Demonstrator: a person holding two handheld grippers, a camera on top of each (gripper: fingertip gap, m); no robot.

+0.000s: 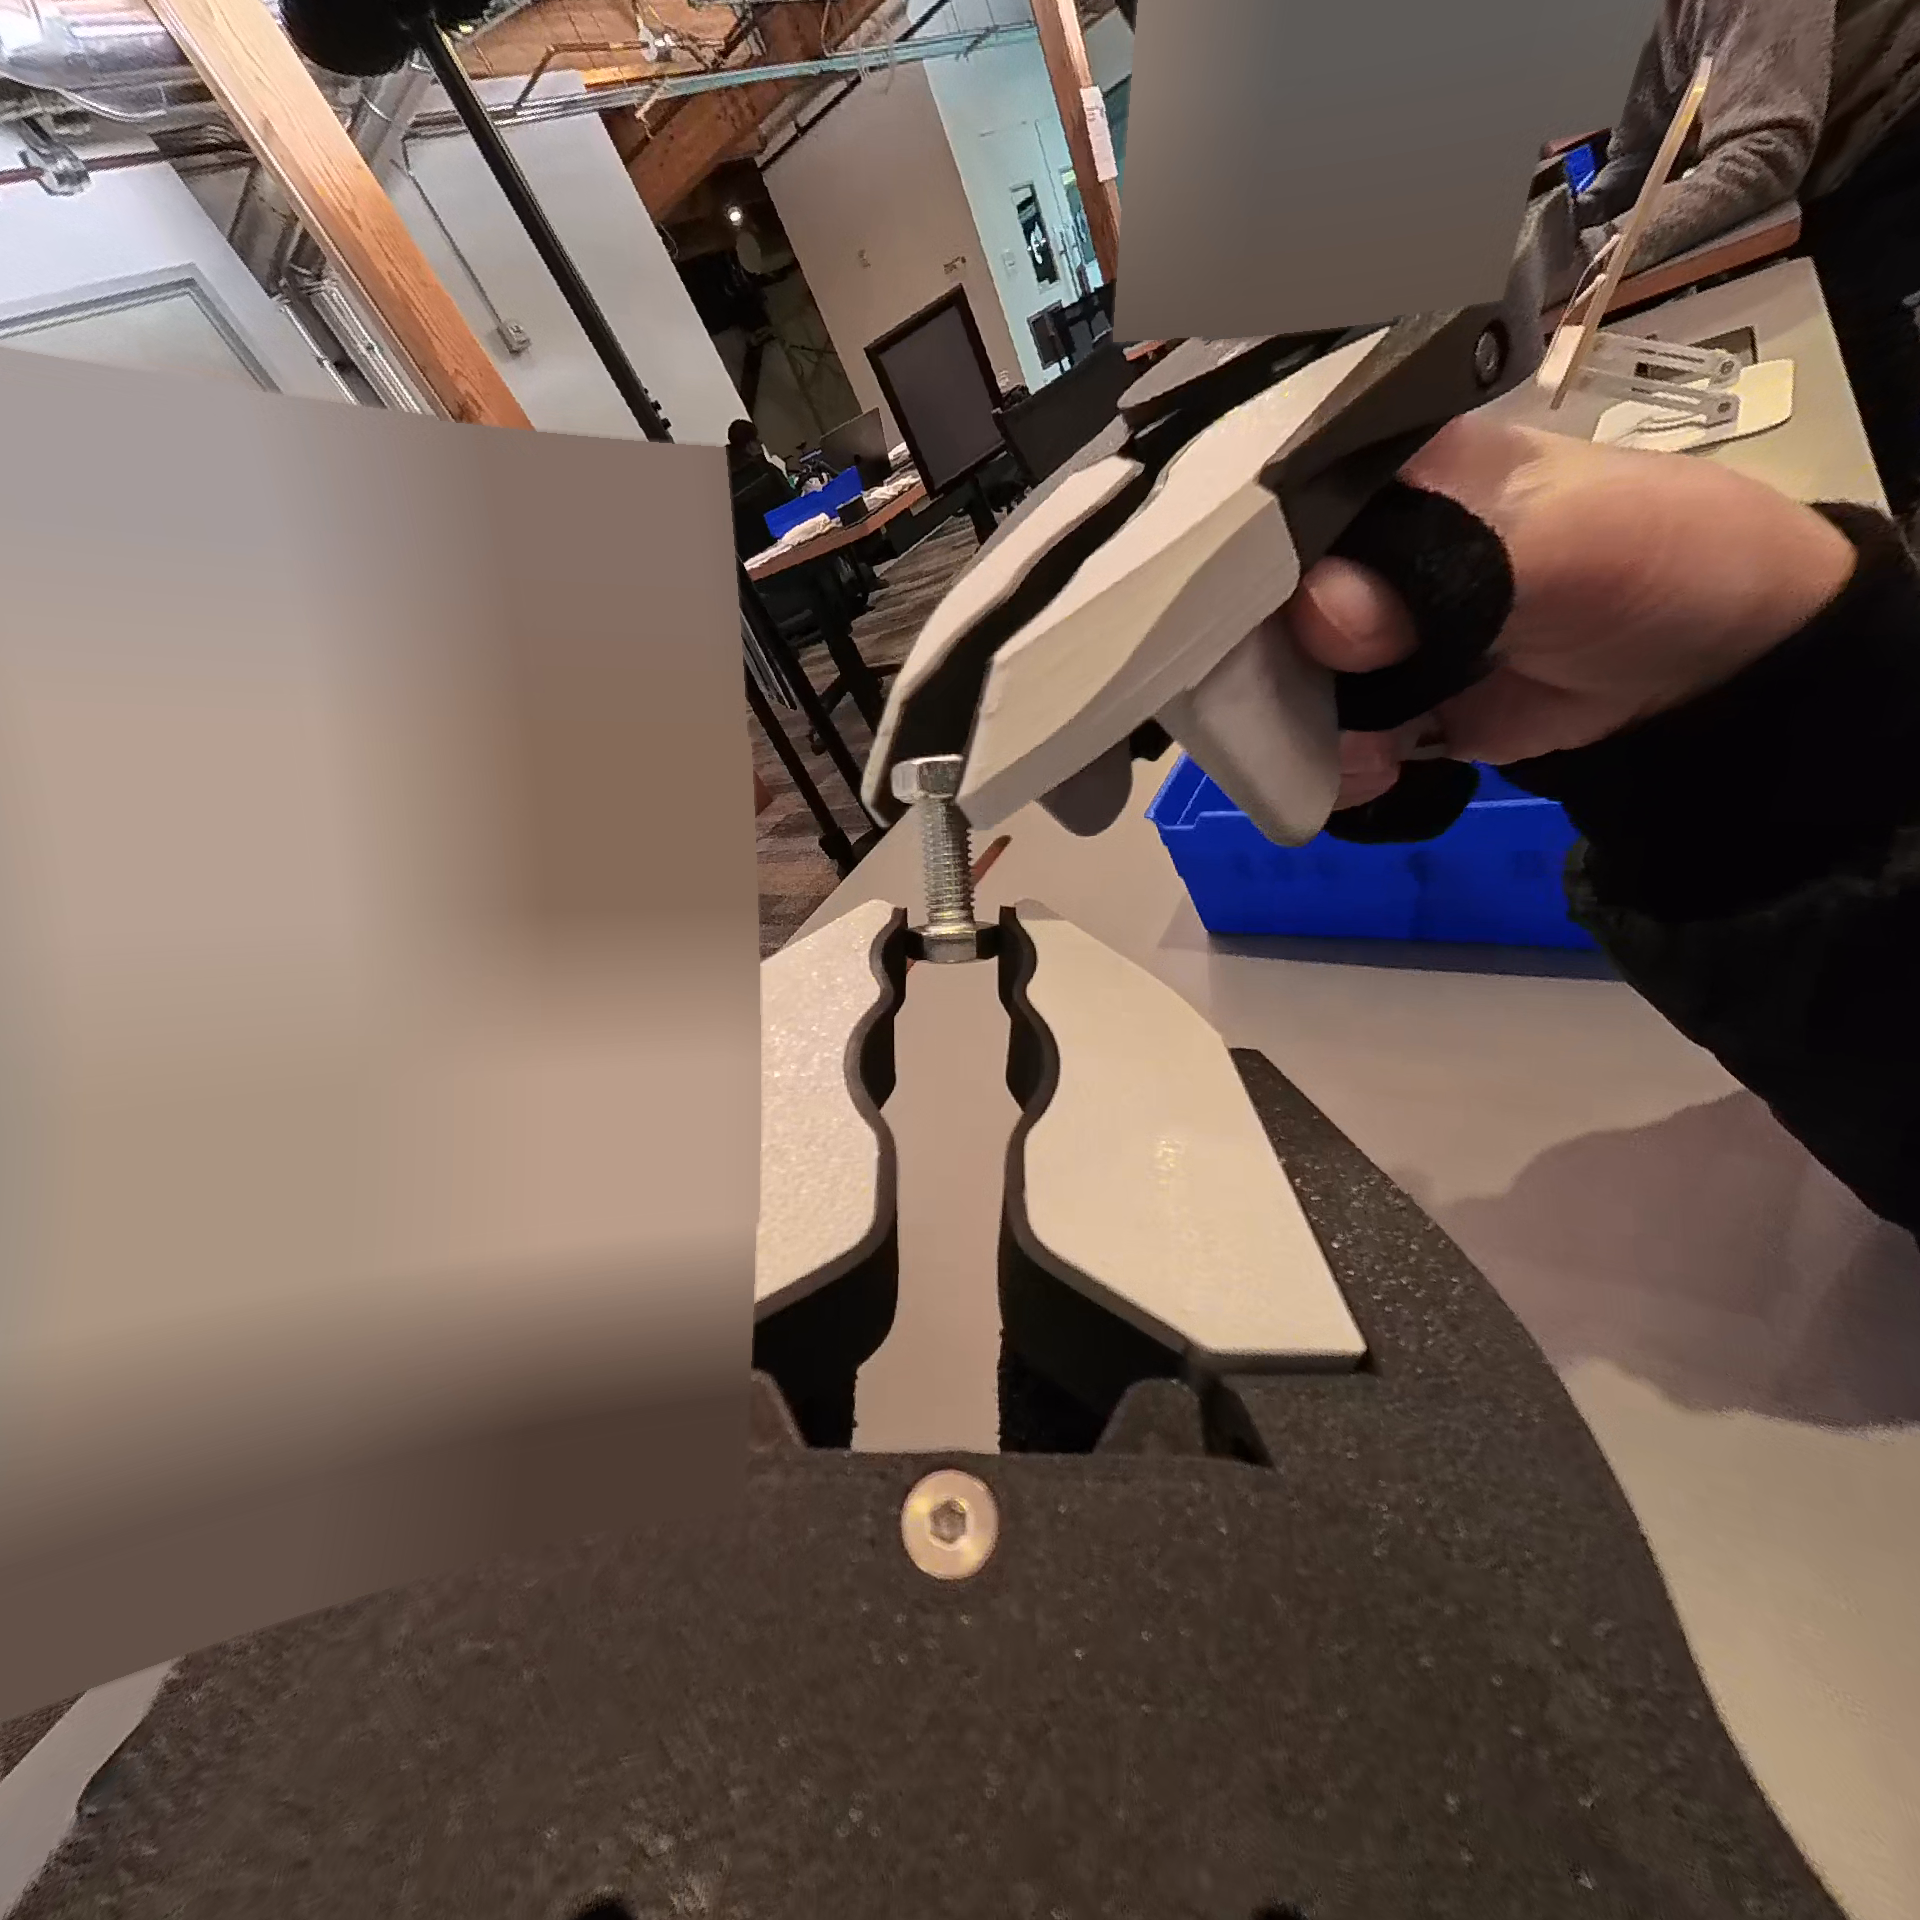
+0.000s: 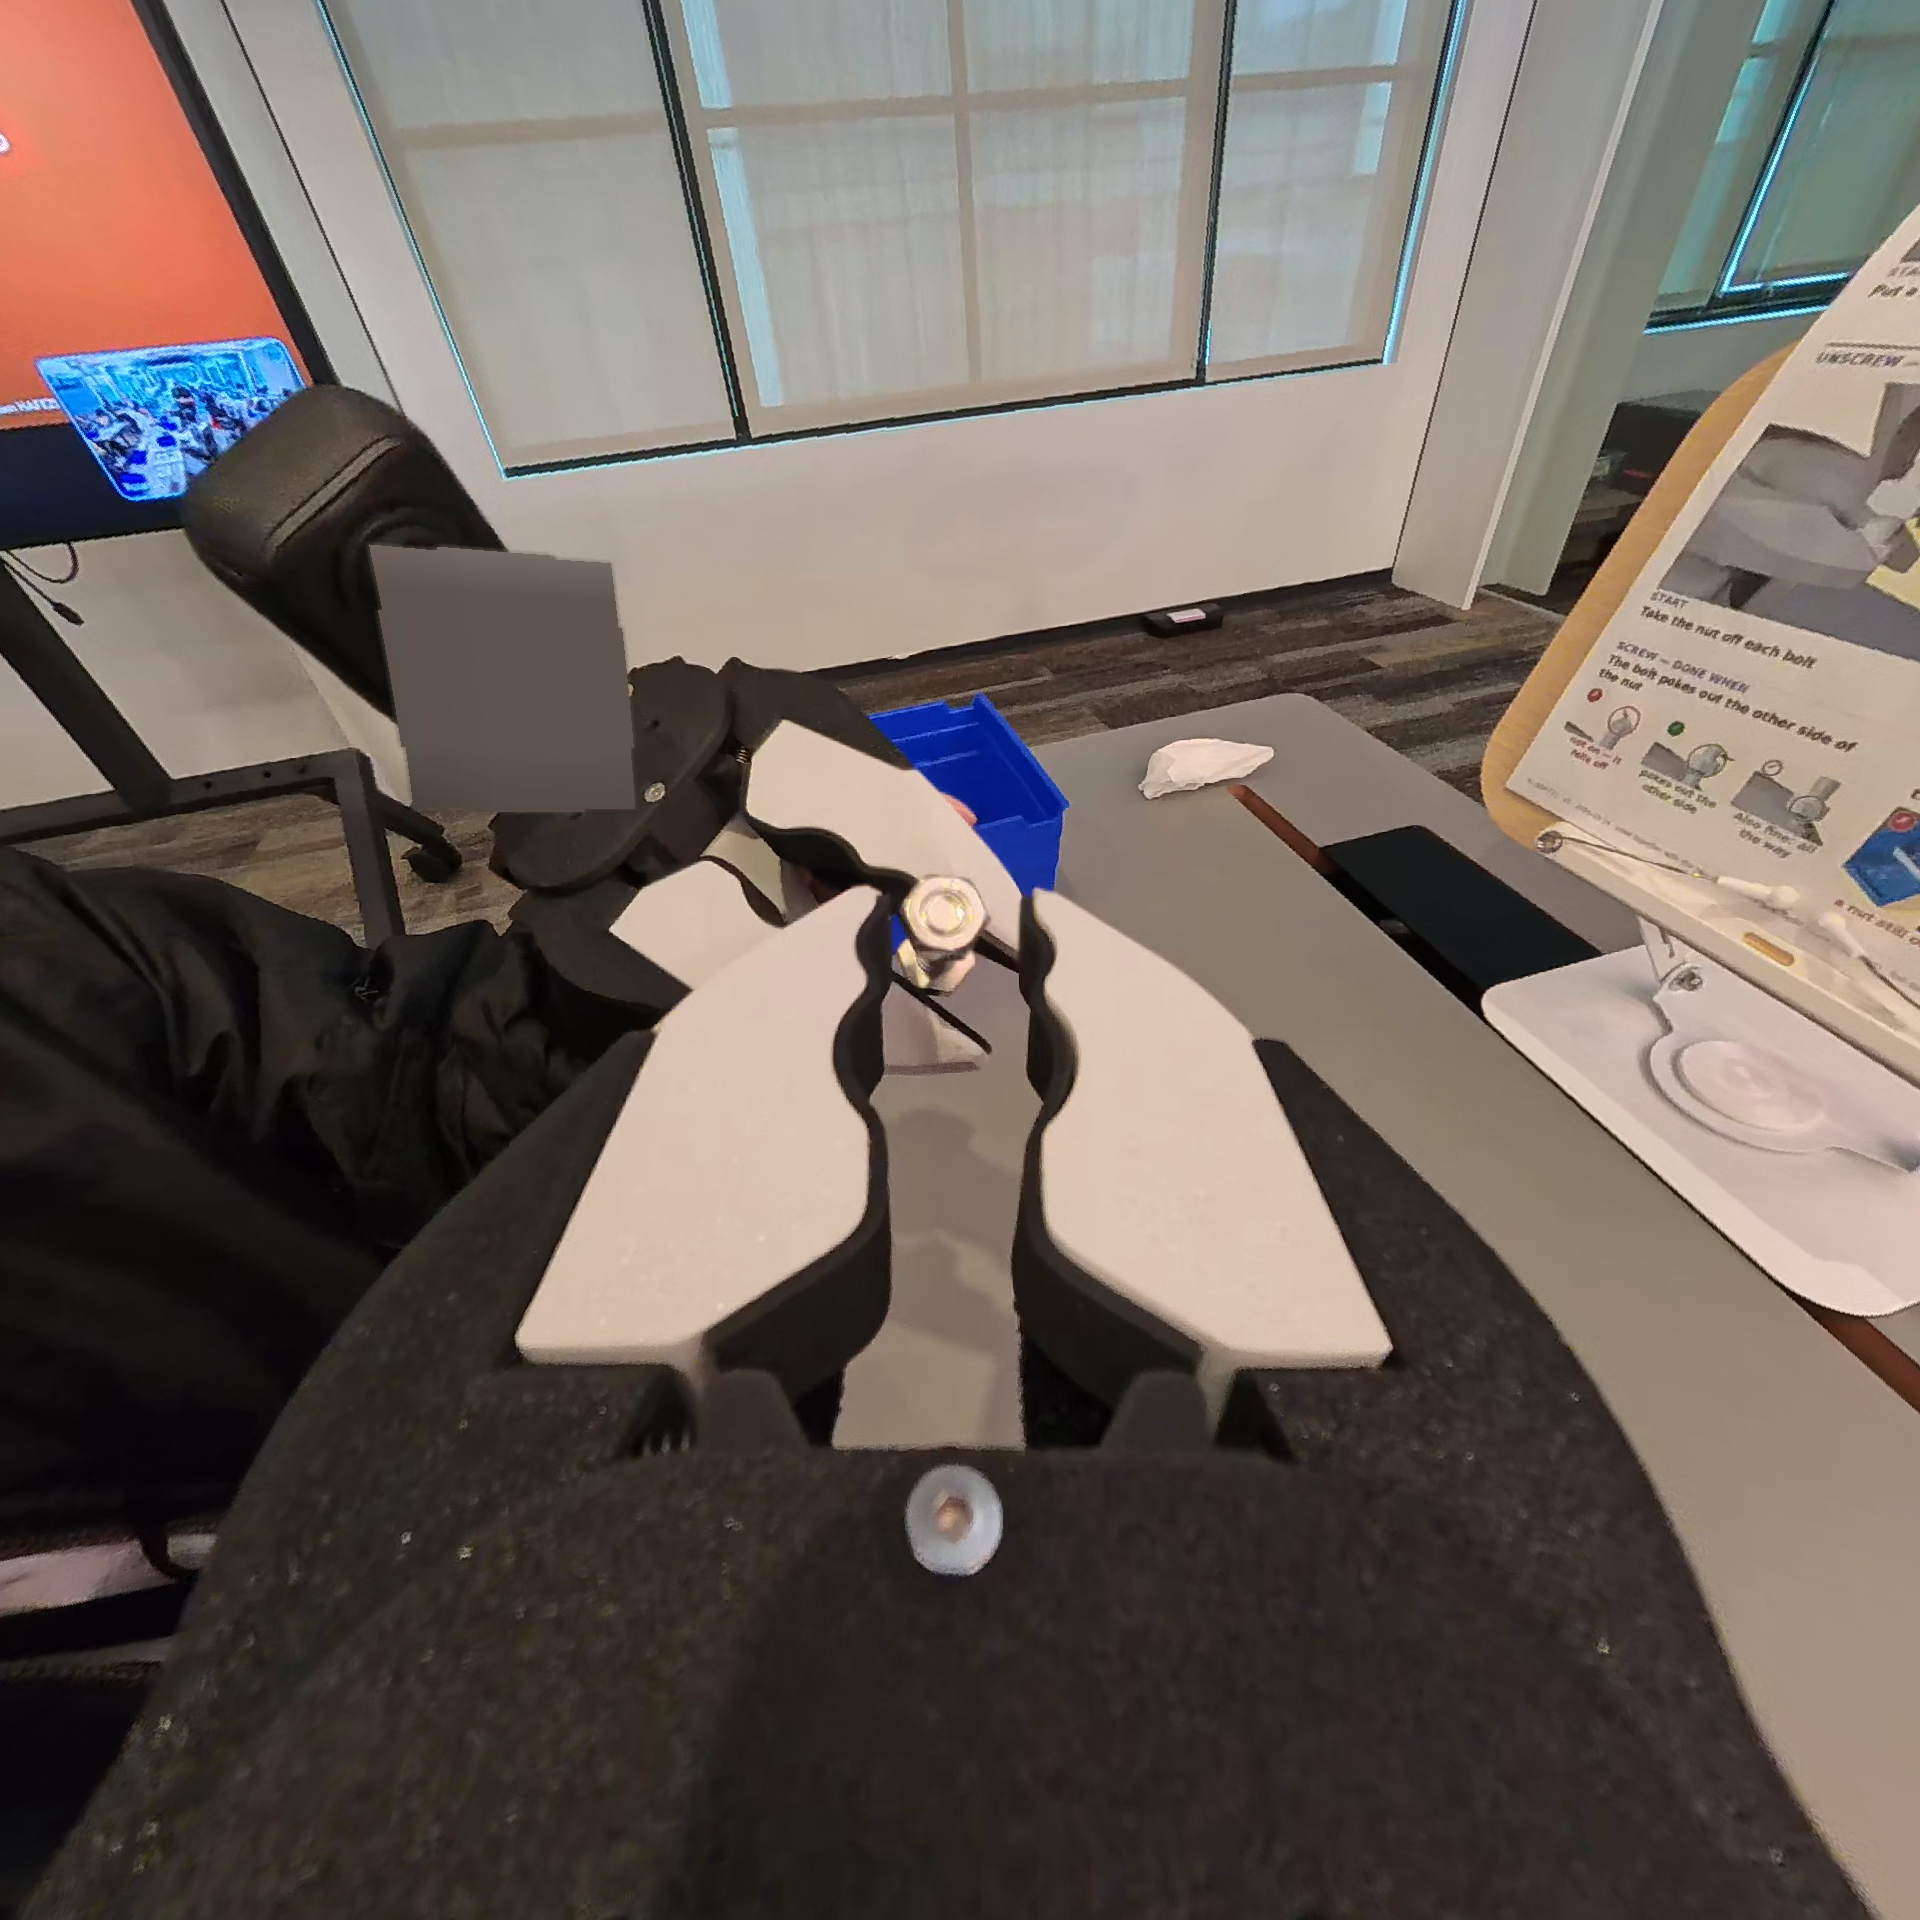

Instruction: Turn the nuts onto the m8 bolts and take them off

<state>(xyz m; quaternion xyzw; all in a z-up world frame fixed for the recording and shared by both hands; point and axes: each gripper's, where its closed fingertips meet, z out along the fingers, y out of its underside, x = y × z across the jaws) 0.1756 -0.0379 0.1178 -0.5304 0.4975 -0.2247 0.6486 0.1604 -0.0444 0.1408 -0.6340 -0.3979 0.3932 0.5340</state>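
Observation:
A silver bolt (image 1: 940, 862) stands upright above the grey table (image 1: 1455, 1049). My left gripper (image 1: 954, 927) is shut on the hex head at its lower end, with both dark pads pressed against the flats. A hex nut (image 1: 927, 787) sits at the top end of the thread. My right gripper (image 1: 925, 805) comes down from the upper right, held by a hand (image 1: 1621, 603). In the right wrist view the nut (image 2: 940, 914) lies between my right gripper's (image 2: 951, 925) tips. It is close to the left finger (image 2: 748, 1122), with a gap to the right one, so the jaws stand open around it.
A blue bin (image 1: 1382, 894) stands on the table behind the bolt; it also shows in the right wrist view (image 2: 997, 779). A crumpled white tissue (image 2: 1205, 767) lies farther back. An instruction board on a white stand (image 2: 1714, 675) is at the right. A black office chair (image 2: 312, 520) stands at the left.

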